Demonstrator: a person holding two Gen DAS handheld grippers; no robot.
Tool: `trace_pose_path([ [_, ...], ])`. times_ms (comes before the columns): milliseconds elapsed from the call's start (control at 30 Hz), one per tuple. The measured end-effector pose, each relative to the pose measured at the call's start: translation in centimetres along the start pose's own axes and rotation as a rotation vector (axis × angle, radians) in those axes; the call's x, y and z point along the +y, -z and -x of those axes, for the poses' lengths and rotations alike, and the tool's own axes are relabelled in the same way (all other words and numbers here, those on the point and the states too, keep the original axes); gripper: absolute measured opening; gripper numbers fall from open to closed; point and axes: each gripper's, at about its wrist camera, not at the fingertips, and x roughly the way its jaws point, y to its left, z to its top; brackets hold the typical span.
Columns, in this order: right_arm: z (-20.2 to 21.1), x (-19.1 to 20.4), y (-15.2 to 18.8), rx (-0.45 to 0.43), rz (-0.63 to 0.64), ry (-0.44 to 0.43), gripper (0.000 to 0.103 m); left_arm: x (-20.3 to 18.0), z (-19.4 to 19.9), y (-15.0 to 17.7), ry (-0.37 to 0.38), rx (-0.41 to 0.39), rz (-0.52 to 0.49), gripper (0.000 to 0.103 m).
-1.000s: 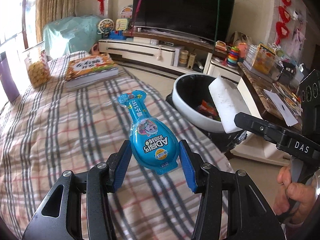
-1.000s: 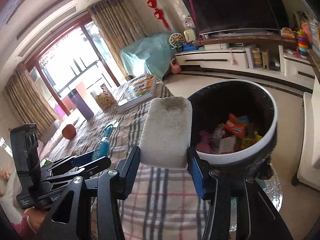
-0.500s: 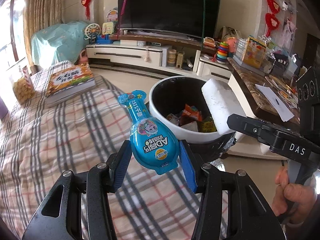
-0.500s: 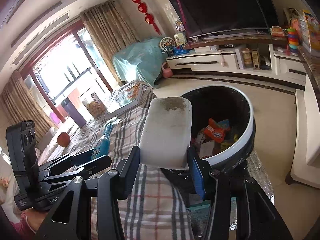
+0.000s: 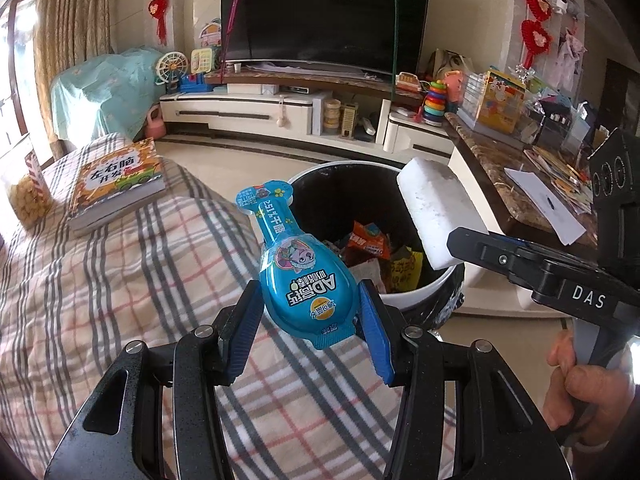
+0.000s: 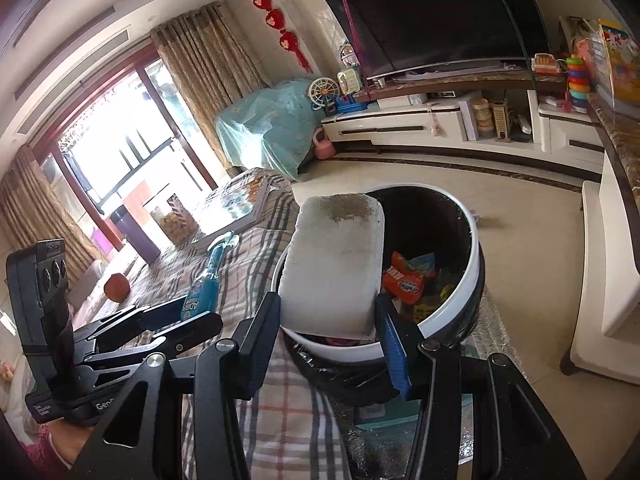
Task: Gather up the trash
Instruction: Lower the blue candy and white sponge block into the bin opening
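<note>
A plaid-covered worktop (image 5: 120,288) carries the loose things. A thick picture book (image 5: 116,184) lies flat on it. Just beside the book, toward the window, stands a clear jar of yellow snacks (image 5: 24,196). Farther from the book, near the window-side edge, an orange-red round fruit (image 6: 117,286) rests on the cloth.

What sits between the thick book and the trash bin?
Only plaid cloth between the book and the trash bin, seen in the left wrist view.
</note>
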Motion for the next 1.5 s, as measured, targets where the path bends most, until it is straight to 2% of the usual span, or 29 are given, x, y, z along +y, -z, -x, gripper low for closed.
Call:
trace_pose_path([
  [667,-1.0,-2.2,-1.6,0.019,-0.008,0.038,0.049,-1.6,-1.4,-1.5,0.02,-0.005,-0.03,0.048],
  [1500,-2.7,-3.4,-3.1,0.045,0.001,0.055,0.049,-2.1,-4.4,-2.8,-0.002,0.031,-0.054,0.048],
])
